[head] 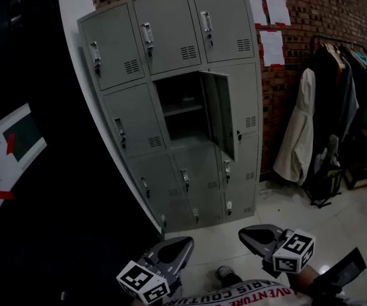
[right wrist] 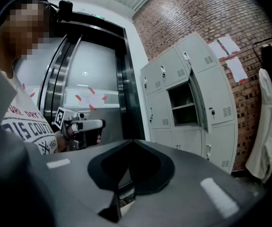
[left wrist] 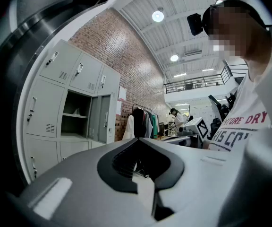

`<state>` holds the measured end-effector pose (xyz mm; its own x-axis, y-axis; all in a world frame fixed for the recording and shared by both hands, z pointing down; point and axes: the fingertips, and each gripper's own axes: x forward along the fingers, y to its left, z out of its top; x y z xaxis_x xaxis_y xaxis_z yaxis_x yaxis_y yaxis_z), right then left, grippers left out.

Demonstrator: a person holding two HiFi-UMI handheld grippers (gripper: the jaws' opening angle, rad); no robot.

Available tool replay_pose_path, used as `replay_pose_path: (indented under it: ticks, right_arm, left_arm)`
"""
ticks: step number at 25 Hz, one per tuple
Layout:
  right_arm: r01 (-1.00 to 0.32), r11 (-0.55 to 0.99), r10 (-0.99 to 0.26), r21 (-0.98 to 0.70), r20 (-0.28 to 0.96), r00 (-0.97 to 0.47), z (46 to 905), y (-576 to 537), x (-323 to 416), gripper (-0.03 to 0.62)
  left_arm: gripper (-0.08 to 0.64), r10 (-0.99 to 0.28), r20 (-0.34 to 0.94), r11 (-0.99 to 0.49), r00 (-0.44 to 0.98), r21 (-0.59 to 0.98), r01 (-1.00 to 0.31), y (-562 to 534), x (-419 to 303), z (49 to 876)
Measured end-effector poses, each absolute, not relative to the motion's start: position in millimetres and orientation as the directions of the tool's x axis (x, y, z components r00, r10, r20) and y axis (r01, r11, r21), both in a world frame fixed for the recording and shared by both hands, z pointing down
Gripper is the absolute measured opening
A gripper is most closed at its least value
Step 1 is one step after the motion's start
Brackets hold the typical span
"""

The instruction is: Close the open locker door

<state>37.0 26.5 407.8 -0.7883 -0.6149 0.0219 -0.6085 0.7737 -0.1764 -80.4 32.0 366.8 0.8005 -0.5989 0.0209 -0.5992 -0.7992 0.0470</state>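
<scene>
Head view: shows a tall grey sheet-metal locker bank (head: 171, 50) against a red brick wall (head: 317, 24), with one grey locker door (head: 220, 110) standing open to the right. Locates that door in the middle column, second row from the top, with the dark shelved compartment (head: 180, 110) behind it exposed and every other door flush. Places white paper sheets (head: 271, 18) on the brick just right of the bank. Farther right, places a rack of hanging garments (head: 346, 88) with a long white coat (head: 298, 136) above a pale glossy tiled floor (head: 285, 203). Sets the left gripper (head: 187, 242) and the right gripper (head: 244, 233) low in the frame, side by side and well apart from the lockers. Left gripper view: presents the two grey jaws of the left gripper (left wrist: 138, 139) pressed together at the tips, with nothing between them. Beyond, shows the locker door (left wrist: 103, 118) open beside its compartment, and at right a white printed T-shirt (left wrist: 242, 126) on the person. Right gripper view: presents the right gripper (right wrist: 132, 141) likewise closed tip to tip and empty. Behind it, shows the locker door (right wrist: 198, 103) nearly edge-on, standing out from the bank. At left, shows the left gripper (right wrist: 98, 124) held in a hand (right wrist: 65, 132) before a brushed-steel lift door (right wrist: 96, 74).
</scene>
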Motion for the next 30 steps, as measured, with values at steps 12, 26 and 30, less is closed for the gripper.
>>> replay_pose_path:
  ticks: [12,26,30]
  right_arm:
    - [-0.602,0.776,-0.604,-0.185,0.054,-0.795,415.4,-180.0,63.9,-0.005]
    - [-0.696,0.718,-0.696,0.012,0.034,-0.718,346.1,-337.6,117.1,-0.005]
    - [-0.735,0.674,-0.737,0.073,-0.012,-0.676,320.6,-363.2,137.7,-0.005]
  left_arm:
    - [0.005,-0.631,0.050,-0.768,0.774,0.103,-0.632,-168.4,-63.2,376.6]
    - [0.005,-0.606,0.020,-0.789,0.795,0.118,-0.604,-310.9,-41.8,351.9]
    - [0.005,-0.609,0.007,-0.785,0.793,0.137,-0.604,-330.7,-43.1,352.0]
